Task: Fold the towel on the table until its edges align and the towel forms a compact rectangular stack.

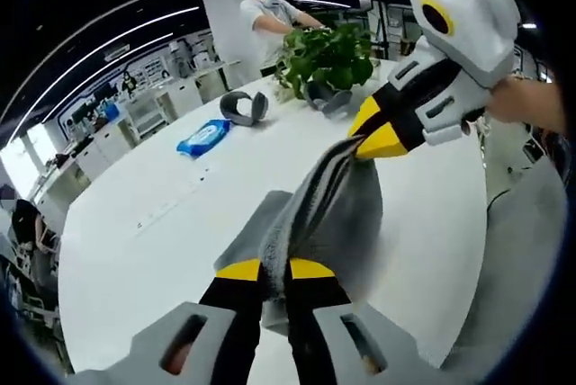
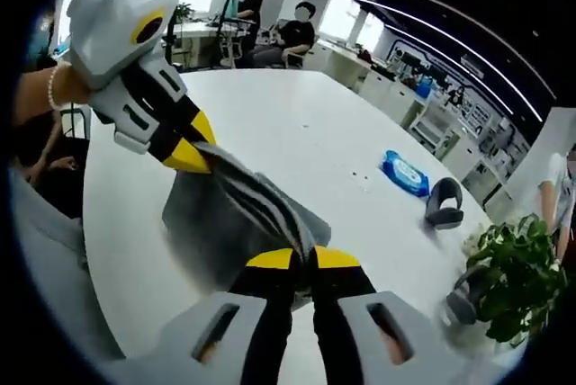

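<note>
A grey towel [image 1: 337, 205] hangs above the white table [image 1: 180, 214], stretched between both grippers, its lower part draping onto the tabletop. My left gripper [image 1: 274, 270] is shut on one end of the towel. My right gripper [image 1: 369, 138] enters the left gripper view from the upper right, shut on the other end. In the right gripper view the towel [image 2: 247, 196] runs as a taut bunched band from my right gripper [image 2: 303, 259] up to the left gripper [image 2: 200, 158], with a flat grey part lying on the table [image 2: 297, 142] beneath.
A blue wipes packet [image 1: 203, 138] [image 2: 405, 174] and a grey curved object [image 1: 243, 108] [image 2: 443, 202] lie farther along the table. A potted green plant [image 1: 326, 57] [image 2: 517, 273] stands at the end. People [image 1: 270, 12] [image 2: 292, 39] are beyond the table.
</note>
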